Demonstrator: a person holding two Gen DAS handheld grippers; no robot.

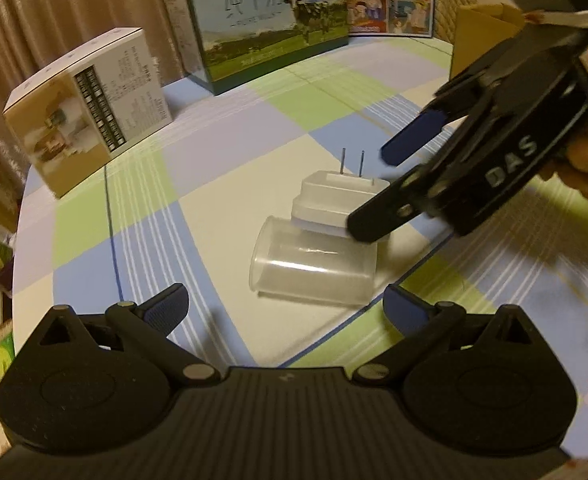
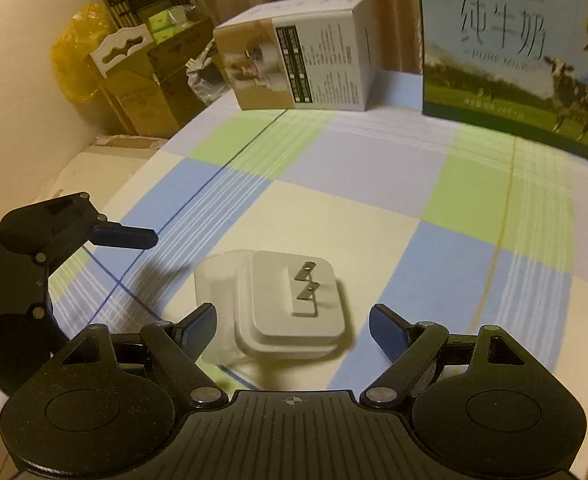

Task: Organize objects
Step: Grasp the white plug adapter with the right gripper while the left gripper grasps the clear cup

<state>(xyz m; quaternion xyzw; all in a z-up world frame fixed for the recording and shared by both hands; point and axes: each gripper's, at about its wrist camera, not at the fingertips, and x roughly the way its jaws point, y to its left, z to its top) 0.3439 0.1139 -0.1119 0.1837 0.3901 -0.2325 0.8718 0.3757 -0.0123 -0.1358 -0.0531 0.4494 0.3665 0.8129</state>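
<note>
Grippers, left (image 1: pixel 286 306) and right (image 2: pixel 292 330), both released; one charger (image 2: pixel 294 304), one cup (image 1: pixel 314 268).

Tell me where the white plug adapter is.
The white two-prong plug adapter lies mid-table on the checked tablecloth, touching the clear plastic cup on its side, between the right gripper's open jaws.

1. The left hand-held gripper (image 1: pixel 286 304) fills the bottom of the frame, its fingers spread wide.
2. Just above it, a clear plastic cup (image 1: pixel 312 266) lies on its side on the checked table (image 1: pixel 214 152).
3. A white plug adapter (image 1: pixel 334 200) touches the cup, prongs pointing up.
4. The right hand-held gripper (image 1: pixel 378 192) reaches in from the right, fingers apart.
5. Boxes (image 1: pixel 90 108) stand at upper left.
</note>
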